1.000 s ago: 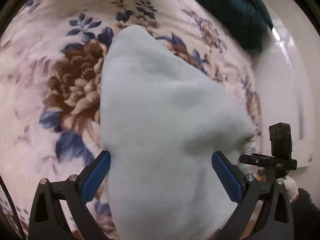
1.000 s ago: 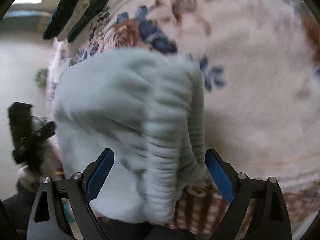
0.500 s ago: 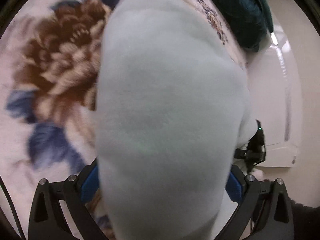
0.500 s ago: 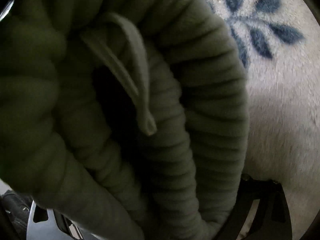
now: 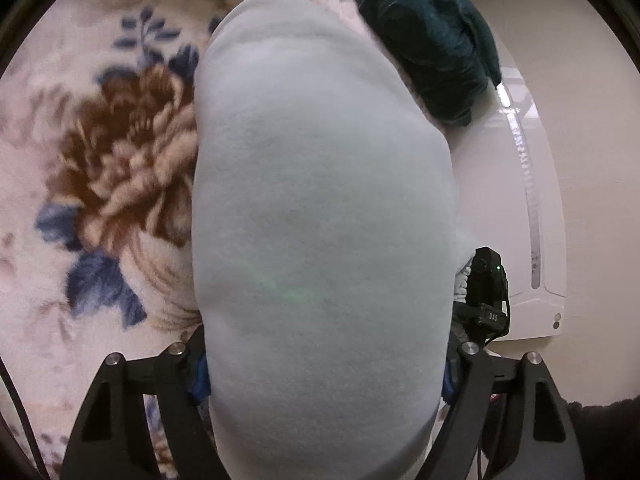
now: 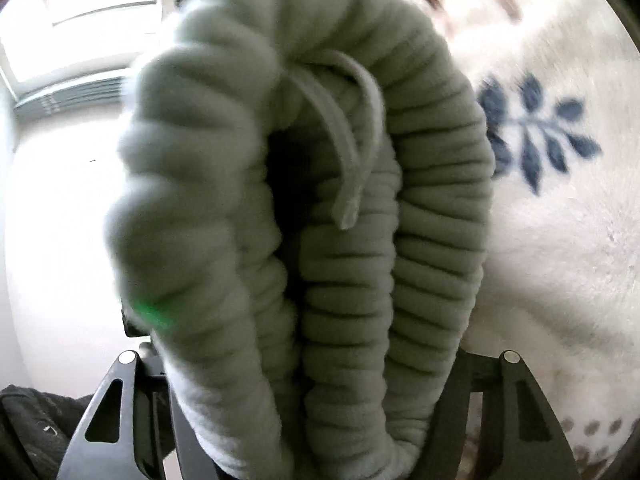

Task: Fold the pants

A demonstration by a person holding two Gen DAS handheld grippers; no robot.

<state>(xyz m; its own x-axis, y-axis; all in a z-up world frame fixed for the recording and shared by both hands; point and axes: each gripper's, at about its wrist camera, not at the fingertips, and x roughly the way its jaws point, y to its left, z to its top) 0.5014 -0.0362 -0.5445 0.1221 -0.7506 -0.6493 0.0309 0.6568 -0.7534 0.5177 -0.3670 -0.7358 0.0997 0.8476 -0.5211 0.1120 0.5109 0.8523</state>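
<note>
Both your claws are closing with the pale pants between the jaws: left gripper on smooth cloth, right gripper on the ribbed waistband. Bundle runs straight ahead over the floral blanket.

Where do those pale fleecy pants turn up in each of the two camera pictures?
Left wrist view: the pants fill the centre, smooth side up, between the tongs.
Right wrist view: the pants fill the centre, showing the ribbed waistband and drawstring.
Shared landmark: the floral blanket beneath.
</note>
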